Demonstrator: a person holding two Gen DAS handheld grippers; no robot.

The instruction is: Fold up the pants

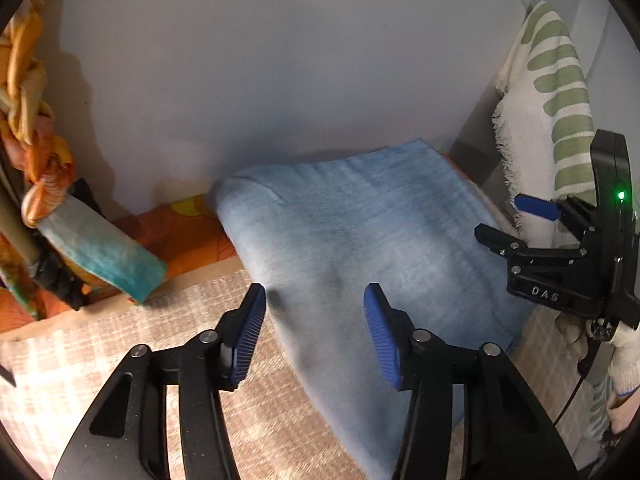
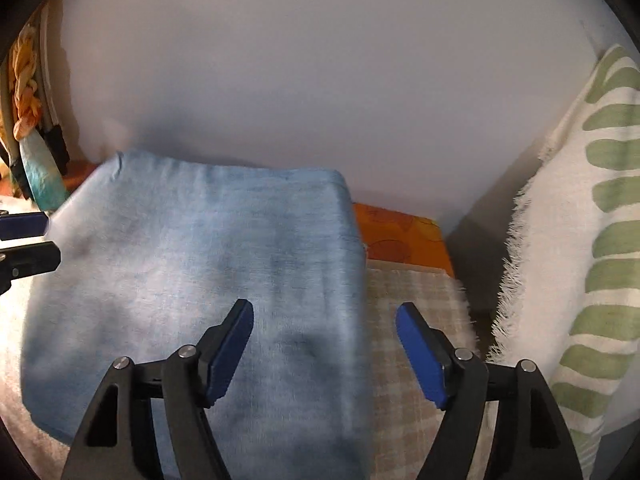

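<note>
my left gripper [image 1: 314, 330] and right gripper [image 2: 324, 350] both gape wide, holding nothing. just beyond, the pants [image 2: 200, 280] lie folded into a neat block on the checked blanket [image 2: 416, 340], reaching its far edge; little seems left.

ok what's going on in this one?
Pants folding, late stage by the look of it. The light blue pants lie as a compact folded rectangle on the checked cloth. Both handheld claws are open and hold nothing: the left claw hovers over the pants' near-left edge, the right claw over the right edge.
</note>
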